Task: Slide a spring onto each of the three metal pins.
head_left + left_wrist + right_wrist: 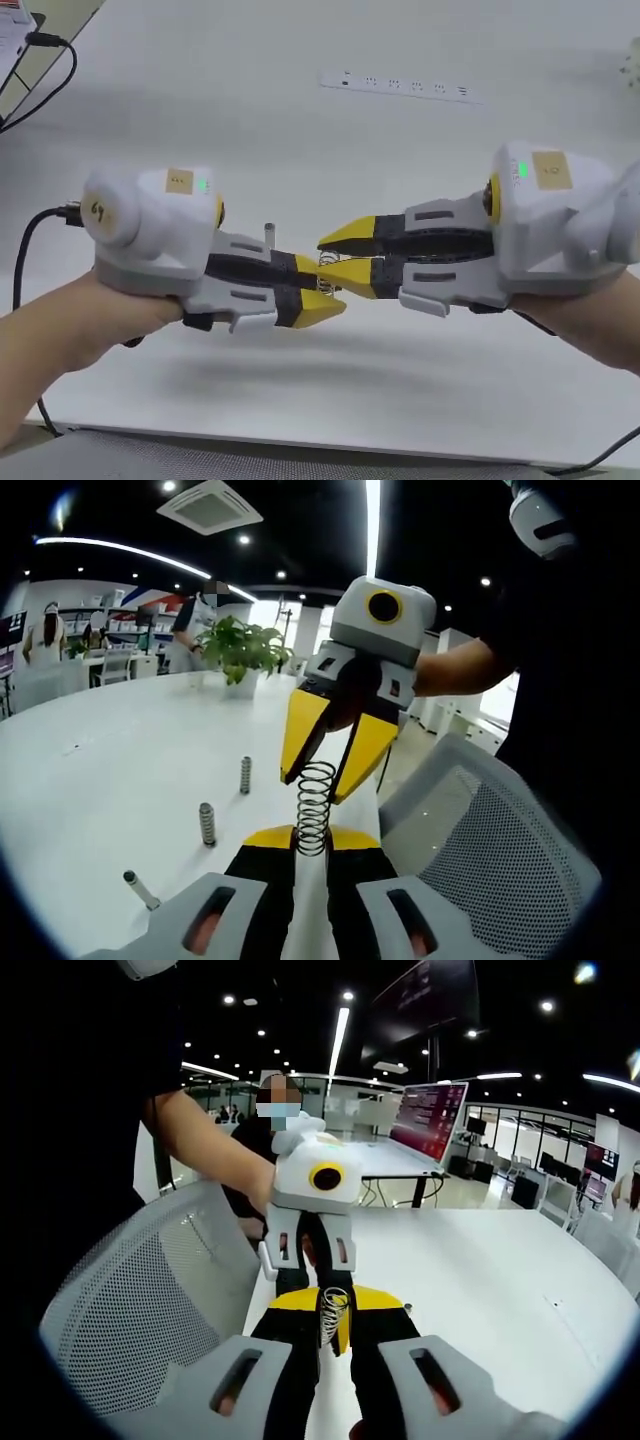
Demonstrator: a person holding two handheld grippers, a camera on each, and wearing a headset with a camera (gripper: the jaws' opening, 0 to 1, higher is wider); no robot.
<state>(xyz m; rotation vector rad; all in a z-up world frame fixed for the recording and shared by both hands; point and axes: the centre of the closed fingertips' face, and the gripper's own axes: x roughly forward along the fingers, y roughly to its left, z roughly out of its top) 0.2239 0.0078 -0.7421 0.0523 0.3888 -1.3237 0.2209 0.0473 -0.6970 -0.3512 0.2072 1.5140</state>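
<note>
A small steel spring (314, 805) stands between the two facing grippers. My left gripper (311, 838) is shut on the spring's lower end. My right gripper (316, 785) is open, its yellow jaws spread in a V around the spring's upper coils. In the head view the spring (328, 262) sits where the left gripper (325, 292) and right gripper (322, 260) meet above the white table. Two pins wear springs (245, 775) (207, 824); a bare metal pin (140, 888) stands nearest. One pin (269, 233) shows behind the left gripper.
A white power strip (400, 86) lies at the back of the table (300, 150), and a black cable (50, 80) runs at the far left. A grey mesh chair (480, 860) is close by. A potted plant (240, 645) stands at the far end.
</note>
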